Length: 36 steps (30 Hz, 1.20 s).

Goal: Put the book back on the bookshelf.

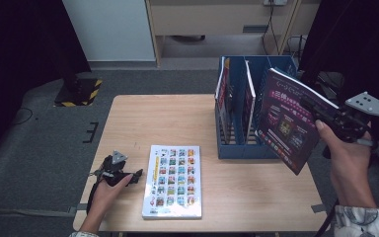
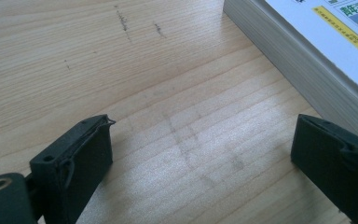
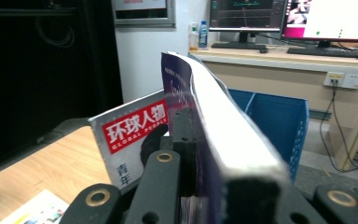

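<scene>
Right tool [image 1: 321, 114] is pinching a purple magazine [image 1: 290, 118] and holding it up in the air by the right end of the blue file rack [image 1: 237, 145], while the left tool [image 1: 128, 176] just sits spread wide on the counter [image 1: 163, 118], left of the flat white book [image 1: 173, 180].
</scene>
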Tool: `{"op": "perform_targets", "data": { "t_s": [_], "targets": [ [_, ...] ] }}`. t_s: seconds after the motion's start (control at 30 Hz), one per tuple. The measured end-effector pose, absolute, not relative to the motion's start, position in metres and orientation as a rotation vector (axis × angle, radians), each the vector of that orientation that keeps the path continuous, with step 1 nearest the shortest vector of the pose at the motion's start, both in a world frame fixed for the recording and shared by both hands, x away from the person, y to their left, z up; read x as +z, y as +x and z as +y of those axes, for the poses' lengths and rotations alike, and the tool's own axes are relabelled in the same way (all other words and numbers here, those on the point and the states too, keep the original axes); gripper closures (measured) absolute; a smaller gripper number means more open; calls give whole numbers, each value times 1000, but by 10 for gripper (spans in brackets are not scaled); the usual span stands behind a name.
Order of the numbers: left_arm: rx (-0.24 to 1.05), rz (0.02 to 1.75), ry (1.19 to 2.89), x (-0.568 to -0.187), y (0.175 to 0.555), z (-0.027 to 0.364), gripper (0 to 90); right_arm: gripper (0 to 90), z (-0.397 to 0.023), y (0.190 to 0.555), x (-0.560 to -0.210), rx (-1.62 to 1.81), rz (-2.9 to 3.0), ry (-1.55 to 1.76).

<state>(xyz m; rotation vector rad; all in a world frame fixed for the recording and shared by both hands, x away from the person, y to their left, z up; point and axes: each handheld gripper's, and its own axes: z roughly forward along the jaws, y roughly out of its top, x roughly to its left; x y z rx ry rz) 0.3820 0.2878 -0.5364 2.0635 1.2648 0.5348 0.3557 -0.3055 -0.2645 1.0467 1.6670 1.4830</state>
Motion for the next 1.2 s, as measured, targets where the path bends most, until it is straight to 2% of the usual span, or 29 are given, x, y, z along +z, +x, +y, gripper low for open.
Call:
{"op": "perform_targets", "data": {
  "t_s": [0.53,1.2],
  "targets": [
    [534,1269,2063,-536,382,288,39,841,-295,392,-261,1386,1579,1159],
    [534,1271,2058,-537,382,287,38,841,-271,454,-276,1322,1466,1259]
  ]
}}
